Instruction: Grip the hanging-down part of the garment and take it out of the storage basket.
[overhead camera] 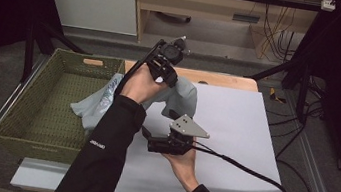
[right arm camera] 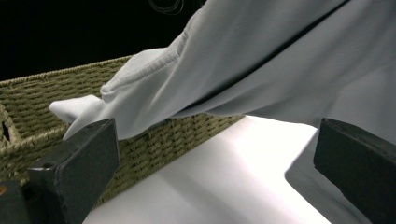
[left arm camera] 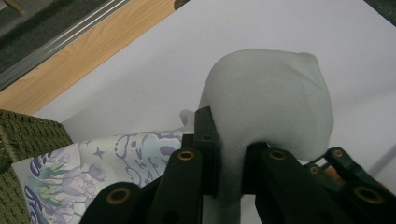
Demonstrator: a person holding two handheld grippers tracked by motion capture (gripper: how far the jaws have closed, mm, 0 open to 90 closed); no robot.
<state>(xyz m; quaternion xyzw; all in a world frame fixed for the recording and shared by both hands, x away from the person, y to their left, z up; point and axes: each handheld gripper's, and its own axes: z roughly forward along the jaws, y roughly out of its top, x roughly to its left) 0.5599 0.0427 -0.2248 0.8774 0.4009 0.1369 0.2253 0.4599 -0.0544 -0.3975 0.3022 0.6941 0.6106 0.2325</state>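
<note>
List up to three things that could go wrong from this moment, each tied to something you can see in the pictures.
1. The left gripper pinches only a small fold of the pale garment, so it might slip free.
2. Part of the garment drapes over the woven basket rim, where it may snag.
3. The right gripper is open beneath the hanging cloth and could miss it.

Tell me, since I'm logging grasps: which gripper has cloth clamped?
The left gripper: its jaws pinch the pale garment. The right gripper is open, holding nothing.
</note>
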